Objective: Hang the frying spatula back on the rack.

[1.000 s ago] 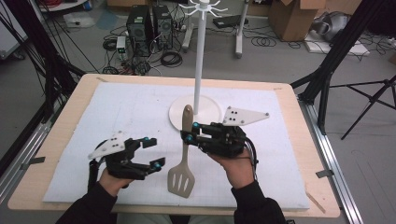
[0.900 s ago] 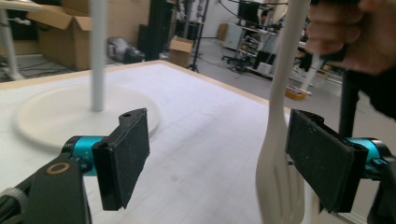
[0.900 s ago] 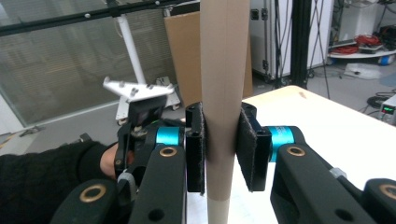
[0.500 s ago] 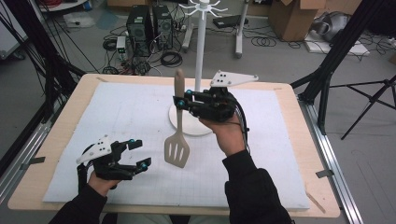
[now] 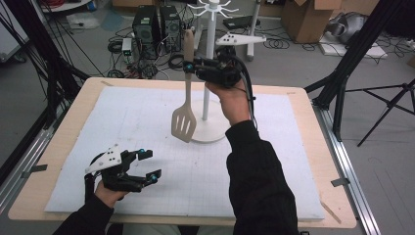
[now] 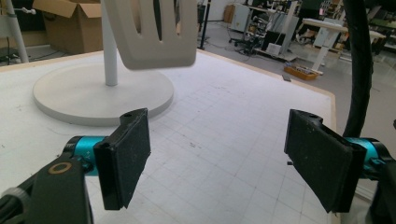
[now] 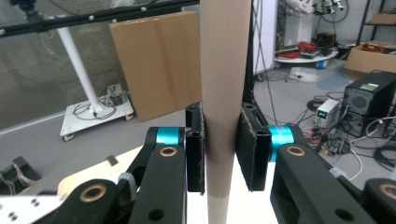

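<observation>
A beige slotted spatula (image 5: pixel 184 122) with a wooden handle (image 7: pixel 222 93) hangs upright in the air, my right gripper (image 5: pixel 188 67) shut on its handle, to the left of the pole of a white hook stand (image 5: pixel 209 58). The stand's round base (image 5: pixel 211 133) rests on the white mat. The spatula's blade (image 6: pixel 152 32) hangs above and beyond my left gripper (image 6: pixel 219 154), in front of the stand base (image 6: pixel 88 95). My left gripper (image 5: pixel 147 165) sits low over the mat's near left part, open, with nothing between its pads.
A white gridded mat (image 5: pixel 147 112) covers the wooden table (image 5: pixel 313 127). Black frame poles (image 5: pixel 352 54) and a tripod stand at the right. Computer boxes and cables (image 5: pixel 151 24) lie on the floor behind the table.
My right gripper has lifted the spatula from low over the mat up and away toward the stand's top. My left gripper has drawn back toward the near left.
</observation>
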